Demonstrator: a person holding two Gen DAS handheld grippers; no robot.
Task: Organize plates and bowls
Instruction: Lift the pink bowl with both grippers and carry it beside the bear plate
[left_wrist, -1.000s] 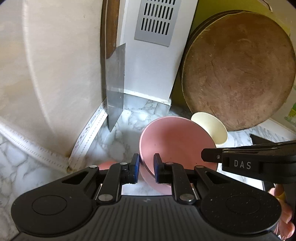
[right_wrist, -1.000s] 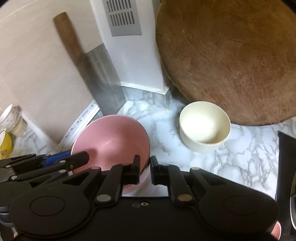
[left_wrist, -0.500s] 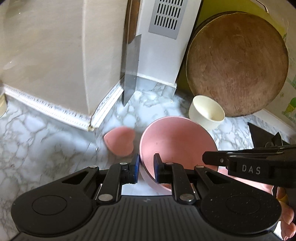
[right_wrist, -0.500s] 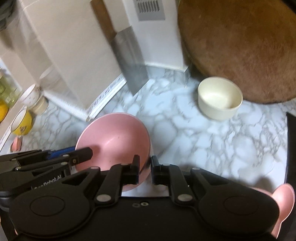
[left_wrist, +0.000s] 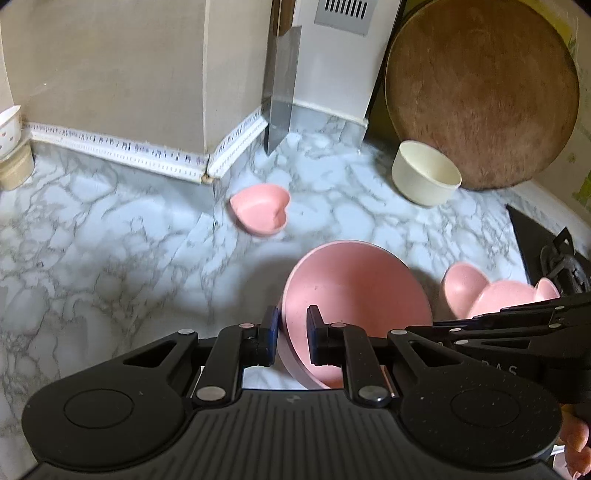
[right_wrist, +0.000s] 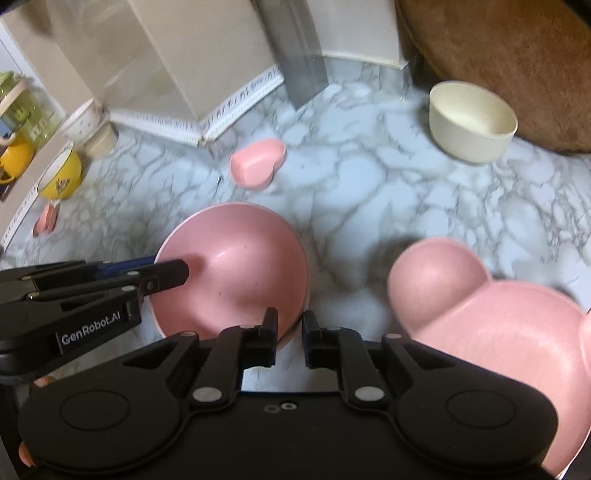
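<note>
Low in both frames, both jaws clamp the pink bowl (left_wrist: 354, 295)'s rim; uneven lowering could tip it onto the surface (left_wrist: 110, 240).

Left claw (left_wrist: 291, 332): matte black, blue pads, silver pivot screws. Right claw (right_wrist: 289, 338): black, printed "GenRobot.AI" on its neighbour.

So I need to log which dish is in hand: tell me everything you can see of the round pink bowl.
The round pink bowl is plain, matte and deep, seemingly plastic or ceramic, with a few dark specks inside and otherwise empty. It is tilted above the marble counter. The left gripper clamps its rim on one side, the right gripper the near edge. A lobed pink plate lies apart beside it.
</note>
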